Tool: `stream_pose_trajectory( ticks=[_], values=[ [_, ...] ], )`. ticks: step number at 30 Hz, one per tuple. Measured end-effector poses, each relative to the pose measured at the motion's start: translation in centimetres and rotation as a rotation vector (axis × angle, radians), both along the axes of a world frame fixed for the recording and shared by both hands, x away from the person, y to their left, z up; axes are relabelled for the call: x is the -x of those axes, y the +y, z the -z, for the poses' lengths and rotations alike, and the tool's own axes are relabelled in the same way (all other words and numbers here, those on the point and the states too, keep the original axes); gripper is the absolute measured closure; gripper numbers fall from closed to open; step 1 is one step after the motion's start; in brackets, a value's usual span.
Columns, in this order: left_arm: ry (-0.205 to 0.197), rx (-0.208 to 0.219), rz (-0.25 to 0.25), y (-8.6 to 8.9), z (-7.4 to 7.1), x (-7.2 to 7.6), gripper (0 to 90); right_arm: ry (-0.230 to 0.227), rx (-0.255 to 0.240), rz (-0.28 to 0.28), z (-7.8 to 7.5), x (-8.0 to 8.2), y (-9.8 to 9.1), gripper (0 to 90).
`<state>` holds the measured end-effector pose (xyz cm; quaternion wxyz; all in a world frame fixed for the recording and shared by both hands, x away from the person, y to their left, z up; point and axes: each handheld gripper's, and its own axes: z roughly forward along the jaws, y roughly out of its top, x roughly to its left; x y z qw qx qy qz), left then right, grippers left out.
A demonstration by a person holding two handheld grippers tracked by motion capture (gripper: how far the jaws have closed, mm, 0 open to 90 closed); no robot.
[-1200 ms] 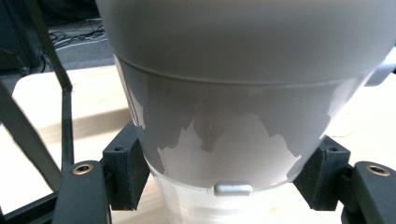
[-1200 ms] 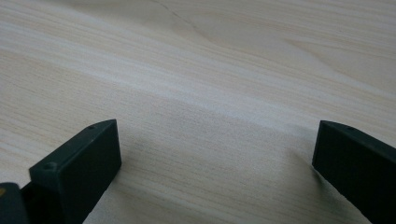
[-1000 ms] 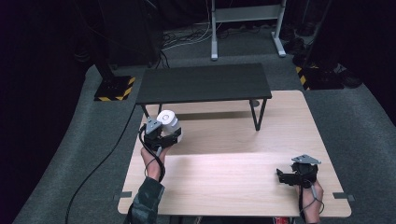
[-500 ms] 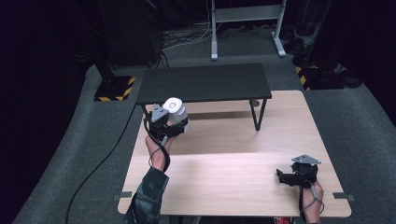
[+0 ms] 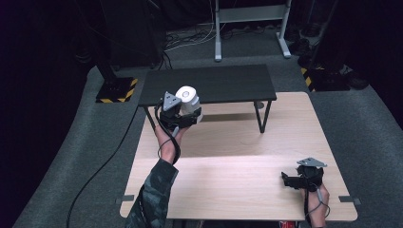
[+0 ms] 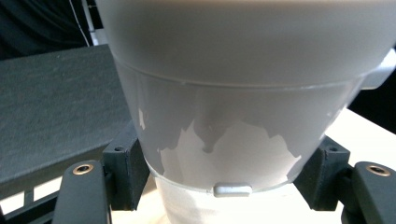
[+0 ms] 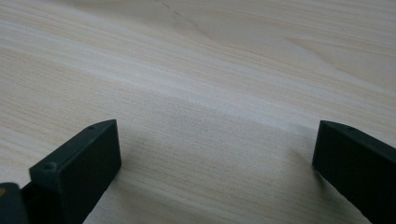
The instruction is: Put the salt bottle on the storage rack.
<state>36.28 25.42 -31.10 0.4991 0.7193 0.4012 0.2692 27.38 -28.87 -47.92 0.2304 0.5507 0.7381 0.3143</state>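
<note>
The white cup is clamped between the jaws of the left gripper, held in the air above the left part of the wooden table, just in front of the near edge of the low black shelf; in the left gripper view the pads press on both sides of the cup's frosted wall. The right gripper rests low over the table's near right corner, well apart from the cup, its jaws spread wide with bare wood between them.

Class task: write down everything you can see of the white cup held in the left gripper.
The white cup looks like frosted, translucent plastic, tapering downward, with a ridge line round its wall and a small tab low on its front. It stands upright, clamped between the left gripper jaws, in front of the black shelf.
</note>
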Motion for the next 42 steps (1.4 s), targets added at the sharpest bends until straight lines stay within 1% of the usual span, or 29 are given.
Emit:
stream_pose_trajectory(
  ticks=[4,7,8,11,14,18,23,28,36,42],
  values=[
    [-0.004,-0.005,0.005,-0.4,-0.7,-0.5,29.9,0.000,0.000,0.000,0.0,0.0,0.0,0.0],
    [0.000,-0.001,0.012,-0.6,-1.2,-1.1,29.9,0.000,0.000,0.003,0.0,0.0,0.0,0.0],
    [0.000,-0.001,0.012,-0.6,-1.2,-1.1,29.9,0.000,0.000,0.003,0.0,0.0,0.0,0.0],
    [0.002,-0.014,0.014,-1.0,-1.9,-1.8,29.9,0.000,0.000,0.003,0.0,0.0,0.0,0.0],
    [0.003,-0.010,0.017,-1.2,-2.1,-2.2,29.9,0.000,-0.001,0.003,0.0,0.0,0.0,0.0],
    [0.006,-0.018,0.018,-1.6,-2.5,-2.9,29.9,0.000,0.000,0.005,0.0,0.0,0.0,0.0],
    [0.010,-0.003,0.014,-2.0,-2.9,-3.8,30.0,0.002,-0.002,0.004,0.0,0.0,0.0,0.0],
    [0.014,-0.014,0.020,-2.7,-3.5,-4.7,29.9,0.003,-0.004,0.005,0.0,-0.1,-0.1,0.0],
    [0.037,-0.008,0.013,-3.4,-3.5,-6.1,30.0,0.004,-0.008,0.005,0.0,-0.1,-0.1,0.0],
    [0.055,0.013,0.010,-3.8,-3.4,-7.1,29.9,0.004,-0.009,0.003,0.0,-0.1,-0.2,0.0]
  ],
)
